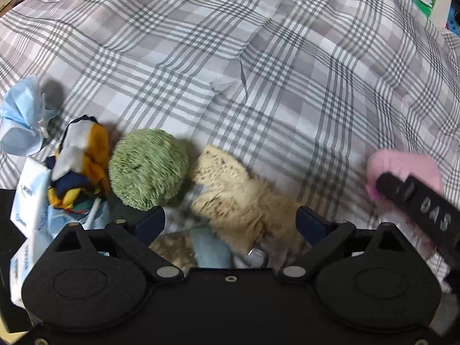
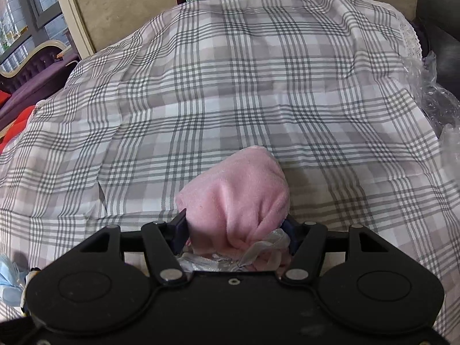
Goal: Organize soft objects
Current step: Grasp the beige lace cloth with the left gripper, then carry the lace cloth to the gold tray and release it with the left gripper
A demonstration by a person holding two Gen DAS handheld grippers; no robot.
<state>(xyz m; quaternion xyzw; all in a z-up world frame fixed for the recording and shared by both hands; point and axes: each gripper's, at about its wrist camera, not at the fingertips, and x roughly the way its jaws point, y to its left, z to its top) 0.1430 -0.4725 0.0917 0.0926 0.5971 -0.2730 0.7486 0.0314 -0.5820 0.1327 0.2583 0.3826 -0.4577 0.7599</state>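
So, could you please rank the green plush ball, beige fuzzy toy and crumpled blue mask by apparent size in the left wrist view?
1. beige fuzzy toy, though it lies nearest the camera
2. green plush ball, close behind
3. crumpled blue mask

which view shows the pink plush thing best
The right wrist view: the pink plush sits centred and sharp between the right tool fingers, which are closed on it. In the left wrist view it is only a blurred pink patch at the right edge, partly hidden behind that tool.

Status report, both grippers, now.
Right gripper shut on pink plush, above plaid sheet. Left gripper open over beige plush. Green ball beside it. Nothing blocking.
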